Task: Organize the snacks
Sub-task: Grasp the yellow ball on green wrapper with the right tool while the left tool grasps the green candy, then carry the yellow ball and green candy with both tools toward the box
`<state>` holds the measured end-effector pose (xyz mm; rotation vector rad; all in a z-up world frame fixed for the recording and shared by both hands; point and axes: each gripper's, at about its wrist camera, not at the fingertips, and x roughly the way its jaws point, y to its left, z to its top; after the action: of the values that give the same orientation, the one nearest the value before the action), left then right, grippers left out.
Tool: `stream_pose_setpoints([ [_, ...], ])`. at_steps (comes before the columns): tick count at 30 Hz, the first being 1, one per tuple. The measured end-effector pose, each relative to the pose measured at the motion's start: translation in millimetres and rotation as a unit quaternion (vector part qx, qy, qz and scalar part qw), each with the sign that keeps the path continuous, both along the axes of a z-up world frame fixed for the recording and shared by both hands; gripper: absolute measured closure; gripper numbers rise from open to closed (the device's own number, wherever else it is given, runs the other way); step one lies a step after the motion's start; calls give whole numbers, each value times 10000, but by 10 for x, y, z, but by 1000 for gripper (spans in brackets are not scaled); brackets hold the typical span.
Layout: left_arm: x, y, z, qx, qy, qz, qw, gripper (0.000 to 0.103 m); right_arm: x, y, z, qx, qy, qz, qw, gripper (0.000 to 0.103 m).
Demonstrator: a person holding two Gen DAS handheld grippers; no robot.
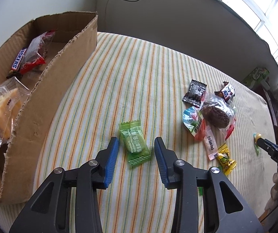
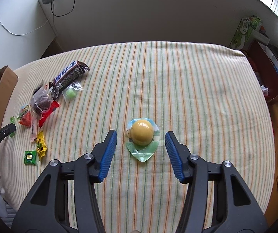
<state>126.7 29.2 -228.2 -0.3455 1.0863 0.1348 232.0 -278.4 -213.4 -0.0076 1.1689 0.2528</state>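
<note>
My left gripper (image 1: 136, 143) is open, its blue pads on either side of a green wrapped candy (image 1: 135, 142) lying on the striped cloth (image 1: 139, 73). A cardboard box (image 1: 61, 85) at the left holds a Snickers bar (image 1: 19, 61) and other packets. A pile of snacks (image 1: 210, 114) lies to the right. My right gripper (image 2: 141, 137) is open around a yellow jelly cup (image 2: 142, 136) on the cloth; I cannot tell if the pads touch it. The snack pile (image 2: 45, 104) also shows at the left of the right wrist view.
The box corner (image 2: 1, 85) shows at the far left of the right wrist view. A green tissue box (image 2: 245, 31) and a red box (image 2: 271, 75) stand beyond the cloth's right edge. A wall with cables runs behind the table.
</note>
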Motion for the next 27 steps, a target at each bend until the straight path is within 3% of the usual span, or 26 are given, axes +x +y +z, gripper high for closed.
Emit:
stream_pose_setpoints([
  [2, -6, -8, -5, 75, -11, -35, 10000, 72, 13, 4, -23, -7, 2, -11, 10000, 51],
  [5, -35, -5, -3, 124, -21, -47, 9999, 77, 38, 10, -59, -36, 49, 10, 10000, 62],
  [9, -48, 11, 4, 162, -29, -55, 9998, 82, 85, 27, -110, -98, 87, 51, 9999, 63],
  [11, -54, 28, 1, 126, -46, -58, 9999, 82, 91, 38, -106, -97, 55, 78, 9999, 70],
  [27, -68, 91, 51, -24, -84, -41, 10000, 82, 91, 9, -72, 34, -68, 93, 9999, 72],
])
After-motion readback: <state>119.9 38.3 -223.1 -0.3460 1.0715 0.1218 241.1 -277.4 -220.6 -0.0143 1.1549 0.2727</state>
